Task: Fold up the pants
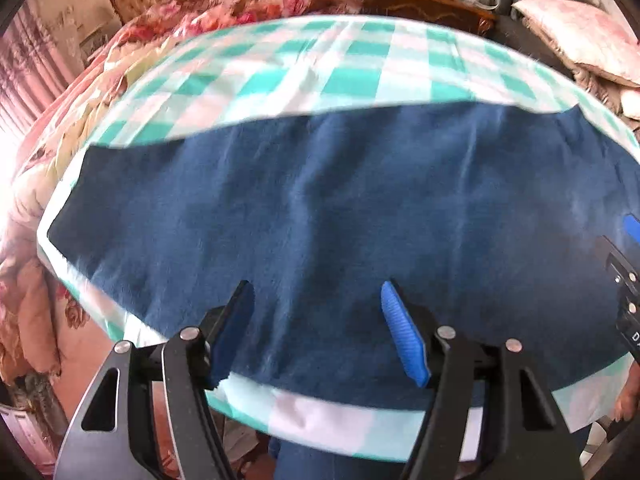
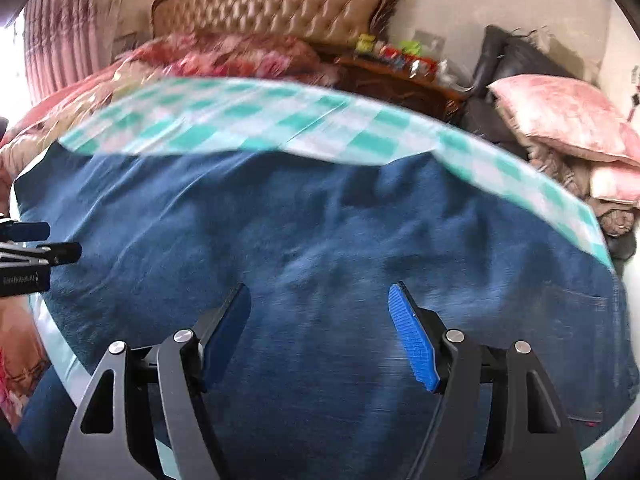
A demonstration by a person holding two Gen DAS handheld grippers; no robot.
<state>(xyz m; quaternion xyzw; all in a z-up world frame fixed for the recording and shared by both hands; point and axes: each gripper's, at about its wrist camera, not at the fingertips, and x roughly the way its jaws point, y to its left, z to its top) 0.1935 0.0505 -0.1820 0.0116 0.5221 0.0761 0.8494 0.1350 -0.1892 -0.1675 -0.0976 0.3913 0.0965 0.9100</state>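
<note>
Dark blue jeans (image 1: 340, 208) lie spread flat and lengthwise on a green-and-white checked cloth (image 1: 352, 64). In the left wrist view my left gripper (image 1: 318, 292) hovers over their near edge, jaws open, blue pads apart with nothing between them. The right gripper's tip (image 1: 630, 228) shows at that view's right edge. From the right wrist camera, the jeans (image 2: 320, 232) fill the middle, a back pocket (image 2: 580, 340) at the right. My right gripper (image 2: 320, 296) stands open above the denim, holding nothing. The left gripper (image 2: 40, 248) pokes in from the left edge.
A tufted headboard (image 2: 272, 4) and floral bedding (image 2: 224, 56) lie behind the cloth. A wooden nightstand (image 2: 400, 80) with small items and pink pillows (image 2: 568, 116) stand at the back right. A person's hand (image 1: 628, 396) shows at the lower right of the left wrist view.
</note>
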